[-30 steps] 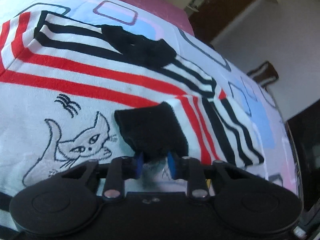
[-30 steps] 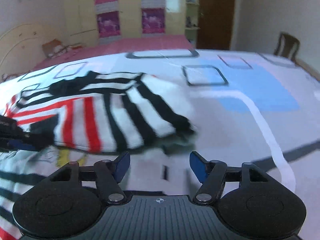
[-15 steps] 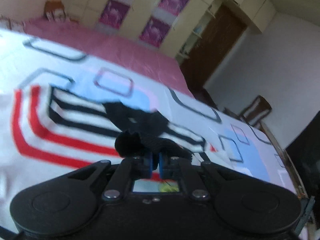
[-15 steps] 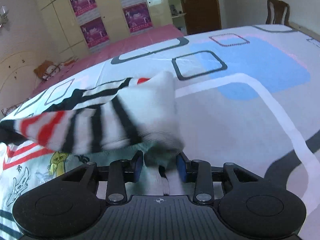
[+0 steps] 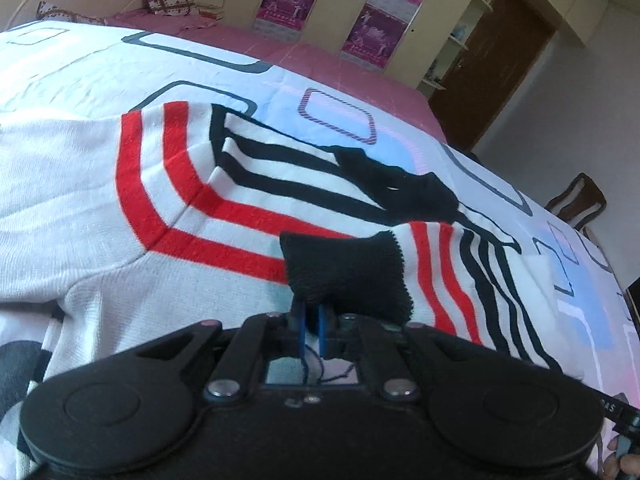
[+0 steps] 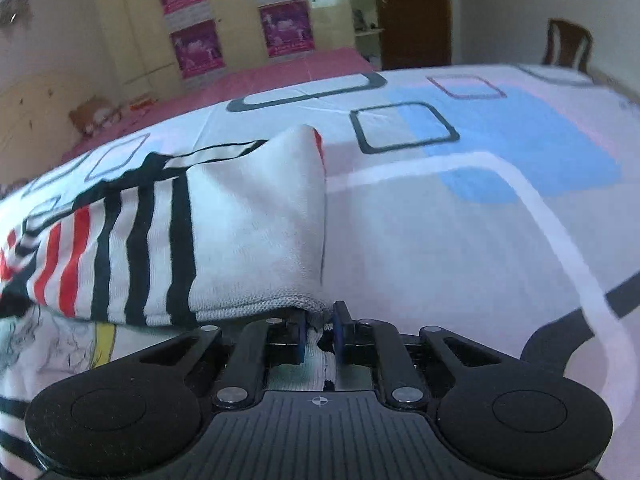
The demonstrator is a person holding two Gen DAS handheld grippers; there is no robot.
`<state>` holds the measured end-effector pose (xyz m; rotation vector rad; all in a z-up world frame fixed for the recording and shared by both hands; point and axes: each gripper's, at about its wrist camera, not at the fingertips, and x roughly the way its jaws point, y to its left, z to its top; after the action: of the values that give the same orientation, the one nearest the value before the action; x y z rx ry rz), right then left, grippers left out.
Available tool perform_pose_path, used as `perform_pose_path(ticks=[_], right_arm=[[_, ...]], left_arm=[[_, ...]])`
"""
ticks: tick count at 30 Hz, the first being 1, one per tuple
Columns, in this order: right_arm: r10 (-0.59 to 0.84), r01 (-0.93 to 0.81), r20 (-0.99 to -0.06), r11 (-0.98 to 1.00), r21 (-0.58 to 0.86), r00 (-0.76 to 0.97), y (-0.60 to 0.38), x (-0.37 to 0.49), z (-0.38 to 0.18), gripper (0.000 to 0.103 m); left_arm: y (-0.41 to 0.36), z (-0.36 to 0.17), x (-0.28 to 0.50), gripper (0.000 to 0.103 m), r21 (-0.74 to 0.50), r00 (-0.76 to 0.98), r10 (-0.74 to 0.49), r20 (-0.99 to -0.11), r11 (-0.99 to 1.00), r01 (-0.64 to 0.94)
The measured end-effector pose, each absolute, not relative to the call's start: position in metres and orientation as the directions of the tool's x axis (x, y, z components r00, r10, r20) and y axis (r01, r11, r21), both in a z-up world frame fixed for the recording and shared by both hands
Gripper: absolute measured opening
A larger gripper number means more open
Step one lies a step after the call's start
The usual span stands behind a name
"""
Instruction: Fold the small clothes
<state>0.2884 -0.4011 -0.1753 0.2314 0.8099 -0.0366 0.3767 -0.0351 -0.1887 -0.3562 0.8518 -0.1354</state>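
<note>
A small white sweater point(image 5: 80, 184) with red and black stripes lies on the bed. My left gripper point(image 5: 312, 326) is shut on the black cuff point(image 5: 344, 272) of its sleeve, held over the sweater's body. The black collar point(image 5: 404, 188) lies beyond it. My right gripper point(image 6: 320, 330) is shut on the sweater's white edge point(image 6: 256, 232), which hangs lifted off the bedsheet point(image 6: 460, 216). The striped part point(image 6: 100, 248) stretches away to the left.
The patterned bedsheet point(image 5: 80, 68) spreads out to the right and far side. A pink bed point(image 6: 260, 76), wardrobe with purple posters point(image 6: 192, 44), brown door point(image 5: 492, 68) and wooden chair point(image 6: 566, 46) stand beyond.
Both grippers closed on the sweater, left on the black cuff and right on the white edge, then lifted the cloth off the bed.
</note>
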Motion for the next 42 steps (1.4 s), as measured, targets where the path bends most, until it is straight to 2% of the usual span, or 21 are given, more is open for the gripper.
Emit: perform_pose_path(ticks=[3,4,5,6,7,8,9,11,14,16,18,19,21,26,27,29,32,34,37,39,42], right_arm=[[0.078,0.077,-0.712,0.98,0.183,0.698,-0.403,0.277,-0.163,0.013],[0.084,0.072,-0.707,0.98,0.188,0.703,-0.406,0.272,-0.159,0.013],[0.091,0.07,-0.698,0.977,0.199,0.71,-0.409,0.268,-0.153,0.018],[0.089,0.073,-0.689,0.977,0.202,0.719,-0.411,0.269,-0.149,0.035],[0.08,0.077,-0.676,0.977,0.198,0.732,-0.413,0.268,-0.145,0.046],[0.068,0.078,-0.664,0.979,0.188,0.745,-0.413,0.271,-0.141,0.057],[0.068,0.067,-0.655,0.981,0.18,0.753,-0.413,0.274,-0.138,0.057],[0.08,0.059,-0.658,0.981,0.187,0.749,-0.413,0.288,-0.137,0.057],[0.096,0.064,-0.665,0.975,0.212,0.74,-0.414,0.312,-0.142,0.057],[0.105,0.069,-0.671,0.971,0.227,0.734,-0.414,0.333,-0.146,0.057],[0.115,0.076,-0.678,0.967,0.245,0.727,-0.416,0.353,-0.152,0.057],[0.119,0.08,-0.684,0.965,0.251,0.72,-0.416,0.365,-0.156,0.057],[0.12,0.084,-0.693,0.964,0.254,0.711,-0.413,0.383,-0.163,0.043],[0.12,0.13,-0.706,0.948,0.29,0.698,-0.416,0.419,-0.177,0.043],[0.132,0.13,-0.707,0.944,0.304,0.695,-0.416,0.422,-0.179,0.041],[0.117,0.135,-0.718,0.95,0.283,0.686,-0.413,0.427,-0.183,0.028],[0.084,0.14,-0.718,0.959,0.247,0.691,-0.417,0.425,-0.182,0.027],[0.018,0.144,-0.704,0.975,0.17,0.71,-0.414,0.421,-0.174,0.027],[0.031,0.084,-0.643,0.985,0.148,0.766,-0.404,0.417,-0.158,0.027],[0.042,0.039,-0.619,0.992,0.117,0.784,-0.39,0.417,-0.153,0.027],[0.056,0.0,-0.667,0.997,0.083,0.743,-0.371,0.425,-0.166,0.027]], left_arm=[[-0.034,-0.18,0.37,0.011,-0.375,0.642,-0.294,-0.708,0.927,0.01],[-0.03,-0.177,0.366,0.022,-0.382,0.643,-0.299,-0.704,0.924,0.012],[-0.028,-0.172,0.362,0.025,-0.395,0.646,-0.307,-0.699,0.919,0.008],[-0.026,-0.169,0.358,0.033,-0.411,0.645,-0.318,-0.695,0.912,0.007],[-0.025,-0.167,0.357,0.048,-0.426,0.644,-0.33,-0.69,0.905,0.008],[-0.026,-0.165,0.357,0.057,-0.438,0.643,-0.336,-0.688,0.899,0.002],[-0.028,-0.166,0.36,0.066,-0.444,0.645,-0.339,-0.685,0.896,-0.002],[-0.033,-0.171,0.369,0.064,-0.447,0.638,-0.345,-0.688,0.894,0.001],[-0.034,-0.185,0.385,0.051,-0.469,0.617,-0.347,-0.706,0.882,-0.039],[-0.032,-0.192,0.39,0.033,-0.487,0.621,-0.346,-0.704,0.871,-0.067],[-0.031,-0.193,0.391,0.019,-0.489,0.639,-0.335,-0.692,0.869,-0.075],[-0.031,-0.192,0.391,0.016,-0.485,0.647,-0.333,-0.686,0.872,-0.066],[-0.034,-0.184,0.388,0.013,-0.456,0.672,-0.322,-0.667,0.889,-0.026],[-0.035,-0.165,0.378,0.012,-0.383,0.734,-0.288,-0.615,0.923,0.041],[-0.033,-0.17,0.379,0.012,-0.359,0.725,-0.272,-0.632,0.932,0.036],[-0.03,-0.185,0.385,0.012,-0.34,0.694,-0.25,-0.675,0.94,0.009],[-0.035,-0.191,0.386,0.015,-0.304,0.678,-0.234,-0.697,0.953,0.017],[-0.036,-0.183,0.385,0.024,-0.293,0.682,-0.217,-0.698,0.956,0.005],[-0.035,-0.16,0.371,0.029,-0.243,0.755,-0.155,-0.637,0.97,-0.006],[-0.037,-0.15,0.368,0.034,-0.255,0.778,-0.17,-0.605,0.967,0.013],[-0.053,-0.152,0.383,0.037,-0.269,0.74,-0.247,-0.626,0.959,0.092]])
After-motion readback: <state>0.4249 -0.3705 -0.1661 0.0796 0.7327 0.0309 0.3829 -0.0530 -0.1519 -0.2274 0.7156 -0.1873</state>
